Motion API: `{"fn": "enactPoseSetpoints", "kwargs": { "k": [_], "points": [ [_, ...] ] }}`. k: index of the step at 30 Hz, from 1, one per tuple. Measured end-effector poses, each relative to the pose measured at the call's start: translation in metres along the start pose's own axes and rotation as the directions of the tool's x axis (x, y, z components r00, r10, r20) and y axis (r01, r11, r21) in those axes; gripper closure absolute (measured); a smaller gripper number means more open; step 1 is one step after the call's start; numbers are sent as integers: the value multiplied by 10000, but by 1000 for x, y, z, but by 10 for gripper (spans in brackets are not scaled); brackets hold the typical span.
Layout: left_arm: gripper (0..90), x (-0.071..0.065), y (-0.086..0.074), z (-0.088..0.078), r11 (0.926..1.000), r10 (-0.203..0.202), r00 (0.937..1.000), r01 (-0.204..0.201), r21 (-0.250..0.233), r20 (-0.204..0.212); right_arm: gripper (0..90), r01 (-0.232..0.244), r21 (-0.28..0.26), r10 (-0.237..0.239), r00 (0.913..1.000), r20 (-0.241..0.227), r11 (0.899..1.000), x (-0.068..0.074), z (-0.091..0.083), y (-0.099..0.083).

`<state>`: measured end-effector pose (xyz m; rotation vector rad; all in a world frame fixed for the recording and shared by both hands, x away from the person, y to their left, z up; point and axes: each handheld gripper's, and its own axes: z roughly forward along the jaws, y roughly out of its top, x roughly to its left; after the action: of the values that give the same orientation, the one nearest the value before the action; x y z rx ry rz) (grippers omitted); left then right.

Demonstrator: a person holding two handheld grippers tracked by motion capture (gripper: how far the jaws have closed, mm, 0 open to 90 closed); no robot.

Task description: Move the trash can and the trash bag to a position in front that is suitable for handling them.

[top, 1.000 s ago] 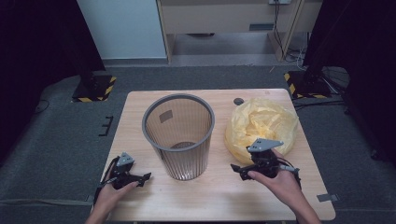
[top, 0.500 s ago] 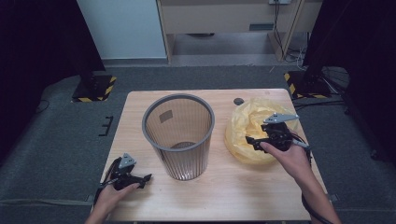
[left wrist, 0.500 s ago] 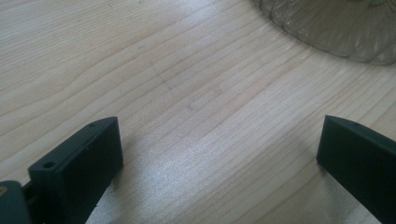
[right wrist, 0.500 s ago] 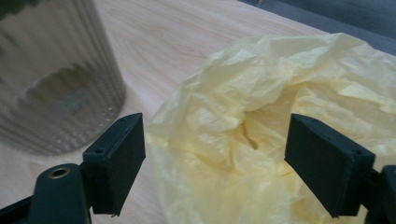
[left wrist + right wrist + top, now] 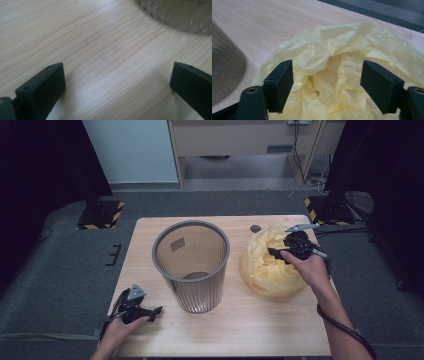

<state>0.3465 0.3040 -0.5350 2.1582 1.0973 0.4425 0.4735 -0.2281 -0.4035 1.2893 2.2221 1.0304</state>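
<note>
At the near left corner of the wooden table, the left gripper is being rested with its jaws spread wide over bare wood, nothing being held between them. At the middle, the grey mesh bin is standing upright and is not yet being lined; its inside looks empty, though the mesh is making that hard to confirm. To the right of it, the crumpled yellow plastic bag is lying on the table, just beside the bin. The right gripper is being held over the bag's folds, its jaws having just been closing yet standing apart, no plastic being pinched. The gripping, opening and fitting of the bag are judged to be wholly outstanding.
</note>
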Motion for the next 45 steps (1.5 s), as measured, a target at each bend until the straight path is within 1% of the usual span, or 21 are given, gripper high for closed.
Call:
{"fn": "enactPoseSetpoints", "kwargs": {
  "k": [2,3,4,5,9,10,11,12,14,15,17,21,26,29,30,36,37,39,41,42,45],
  "points": [
    [0,0,0,0,10000,3,10000,-3,-2,-1,271,-76,79,75,9999,78,9999,-3,3,0],
    [0,0,0,0,10000,2,10000,-2,-3,1,276,-168,261,162,9996,233,9995,-9,12,-2],
    [0,0,0,0,10000,1,10000,-1,-5,1,276,-168,261,162,9996,233,9995,-9,12,-2],
    [0,0,0,0,10000,6,10000,-6,-2,2,264,-330,549,311,9989,355,9979,-13,22,-6],
    [0,0,0,0,10000,3,10000,-3,-5,0,204,-539,888,489,9971,577,9946,-22,39,-13],
    [0,0,0,0,10000,3,10000,-3,-5,0,204,-539,888,489,9971,577,9946,-22,39,-13],
    [0,0,0,0,10000,5,10000,-5,-4,0,158,-750,1073,685,9956,636,9914,-25,50,-18],
    [0,0,0,0,10000,4,10000,-4,-4,-1,144,-869,1193,790,9945,695,9890,-26,54,-21],
    [0,0,0,0,10000,1,10000,-1,-8,0,128,-963,1404,859,9932,782,9854,-28,63,-26],
    [0,0,0,0,10000,1,10000,-1,-8,0,128,-963,1404,859,9932,782,9854,-28,63,-26],
    [0,0,0,0,10000,1,10000,-1,-5,-1,109,-1163,1681,1009,9901,977,9789,-32,73,-35],
    [0,0,0,0,10000,0,10000,0,-6,-5,86,-1493,1903,1343,9869,895,9703,-35,87,-48],
    [0,0,0,0,10000,-3,10000,3,-5,-7,64,-1516,2097,1362,9869,862,9659,-34,96,-58],
    [0,0,0,0,10000,-5,10000,5,-6,-10,53,-1376,2212,1207,9887,884,9655,-32,102,-65],
    [0,0,0,0,10000,-1,10000,1,-6,-10,30,-1242,2200,1064,9902,909,9676,-30,104,-67],
    [0,0,0,0,10000,-5,10000,5,-7,-10,6,-875,1993,672,9920,1068,9760,-25,106,-72],
    [0,0,0,0,10000,-4,10000,4,-5,-9,16,-744,1980,534,9926,1093,9774,-24,106,-73],
    [0,0,0,0,10000,-5,10000,5,-6,-10,118,-677,1782,486,9928,1095,9817,-24,103,-73],
    [0,0,0,0,10000,-3,10000,3,-4,-9,278,-614,1644,448,9937,1031,9845,-23,99,-73],
    [0,0,0,0,10000,-3,10000,3,-5,-10,357,-466,1580,318,9950,951,9863,-24,97,-73],
    [0,0,0,0,10000,-6,10000,6,-6,-10,563,-489,1559,360,9958,840,9866,-24,91,-75]
  ]
}}
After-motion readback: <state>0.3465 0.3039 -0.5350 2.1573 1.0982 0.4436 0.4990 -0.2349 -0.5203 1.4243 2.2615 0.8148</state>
